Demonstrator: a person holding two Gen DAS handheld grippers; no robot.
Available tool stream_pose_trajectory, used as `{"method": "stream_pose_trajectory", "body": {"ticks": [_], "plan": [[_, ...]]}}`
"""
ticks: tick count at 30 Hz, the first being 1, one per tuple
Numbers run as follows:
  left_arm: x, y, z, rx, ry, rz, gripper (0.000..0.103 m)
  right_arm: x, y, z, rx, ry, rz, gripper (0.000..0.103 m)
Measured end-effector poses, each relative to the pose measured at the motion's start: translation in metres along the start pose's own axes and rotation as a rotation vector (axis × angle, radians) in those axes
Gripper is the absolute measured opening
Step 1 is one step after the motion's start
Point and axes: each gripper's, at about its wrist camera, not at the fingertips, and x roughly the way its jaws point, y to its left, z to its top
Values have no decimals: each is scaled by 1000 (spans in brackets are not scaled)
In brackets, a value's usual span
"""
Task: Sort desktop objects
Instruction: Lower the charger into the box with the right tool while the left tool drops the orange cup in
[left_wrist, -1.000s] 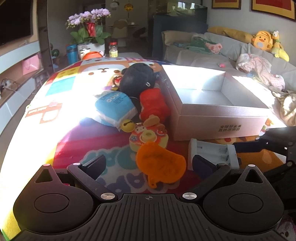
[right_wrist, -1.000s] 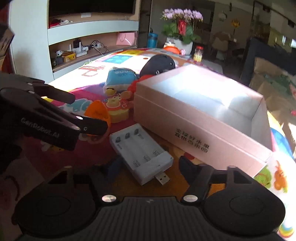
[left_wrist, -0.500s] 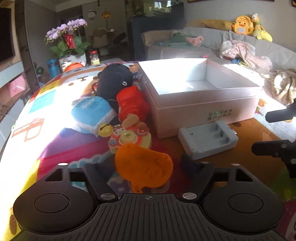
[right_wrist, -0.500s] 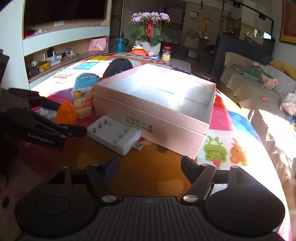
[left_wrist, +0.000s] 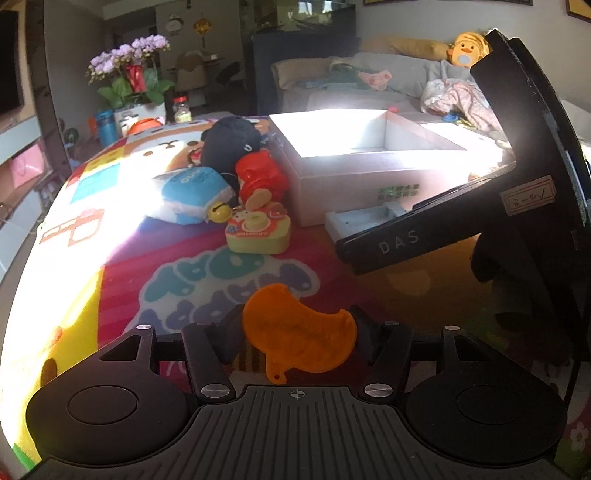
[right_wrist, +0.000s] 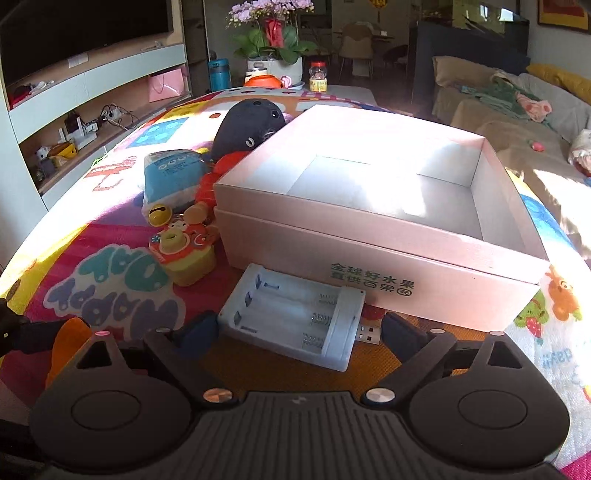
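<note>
The left gripper (left_wrist: 297, 334) has its fingers (left_wrist: 232, 332) pinched on a flat orange plastic toy (left_wrist: 295, 338), one pad pressed against each side of it, and the toy with its small loop tab sits low between them over the colourful play mat (left_wrist: 110, 280). The right gripper (right_wrist: 295, 328) has its jaws opening, spread wide to either side of a white battery charger (right_wrist: 291, 317) that lies flat on the mat with its USB plug (right_wrist: 369, 334) pointing toward the right-hand finger; the pads do not press on it. The charger rests just in front of the printed wall of an open pinkish cardboard box (right_wrist: 369, 258), whose inside shows nothing but sunlit floor. To the left of the box a cluster of toys sits close together: a yellow toy camera (right_wrist: 184, 254) nearest, a small yellow bell (right_wrist: 159, 214) behind it, a blue plush pouch (right_wrist: 173, 177), a red figure (left_wrist: 262, 177) leaning against the box wall, and a dark plush toy (right_wrist: 251, 125) farthest back. In the left wrist view the right gripper's black body (left_wrist: 517, 184) crosses the right side, partly covering the charger. A pot of purple orchids (right_wrist: 273, 33) stands beyond the mat's far end, and a sofa (left_wrist: 406, 77) strewn with clothes lies behind the box.
</note>
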Motion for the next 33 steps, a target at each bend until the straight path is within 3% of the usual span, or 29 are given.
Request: {"method": "stream_pose_trajectory", "body": {"ticks": [3,7,10,14,19,21,22,23,27,33], "plan": [[-6,-4,3,3,-11,-11,64,-17,-2,-6,-53,-7,22,94],[-18,-12,19,33,-50,-49,64,-72,-18,-14,-128,-48,68,94],[-31,-19,46,60,-132,-56,64,-123,-36,-9,-150,-149,49,94],[-42,-31,92,110,-272,-46,64,-180,-59,9,-162,-344,-39,94],[-17,-52,136,184,-342,-18,64,-187,-91,50,-62,-434,-59,94],[4,-54,150,176,-323,-11,70,-174,-101,69,-16,-439,-30,94],[14,-53,155,165,-303,-19,86,-163,-105,81,4,-437,-20,95],[22,-51,157,153,-285,-32,95,-153,-109,91,16,-423,-4,96],[21,-30,132,143,-267,-47,97,-117,-122,102,79,-343,42,97],[28,2,61,160,-121,41,97,-100,-93,47,-81,-354,-22,97]]}}
